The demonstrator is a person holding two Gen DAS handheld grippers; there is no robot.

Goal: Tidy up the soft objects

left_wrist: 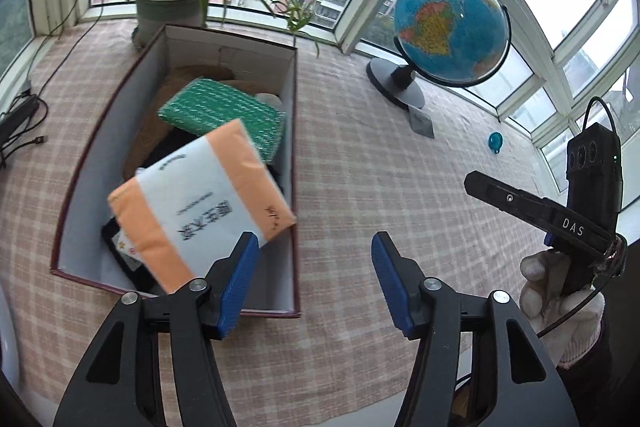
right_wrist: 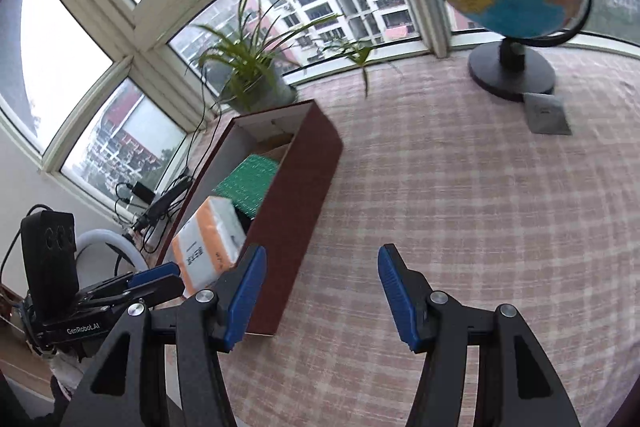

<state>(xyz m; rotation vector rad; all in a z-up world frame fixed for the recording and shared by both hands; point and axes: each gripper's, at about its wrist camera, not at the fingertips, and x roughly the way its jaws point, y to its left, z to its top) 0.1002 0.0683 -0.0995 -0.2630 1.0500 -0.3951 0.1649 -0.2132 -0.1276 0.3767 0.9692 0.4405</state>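
Note:
An open box (left_wrist: 296, 187), dark red outside and white inside, stands on the checked cloth. In it lie a green textured pack (left_wrist: 224, 115), a brown soft thing (left_wrist: 188, 75) and a black item (left_wrist: 124, 251). An orange-and-white tissue pack (left_wrist: 200, 203) tilts over the box's near end, just left of my left gripper (left_wrist: 316, 247), which is open with only cloth between its fingers. My right gripper (right_wrist: 322, 259) is open too, over bare cloth to the right of the box (right_wrist: 304, 195). The right wrist view also shows the tissue pack (right_wrist: 208, 239) and the left gripper (right_wrist: 160, 273) beside it.
A globe (left_wrist: 452, 27) on a black stand is at the back right, with a grey square card (left_wrist: 422, 125) and a small blue object (left_wrist: 495, 143) near it. A potted plant (left_wrist: 168, 7) stands behind the box. Cables (left_wrist: 20, 119) lie at the left edge. A gloved hand (left_wrist: 560, 307) holds the right gripper.

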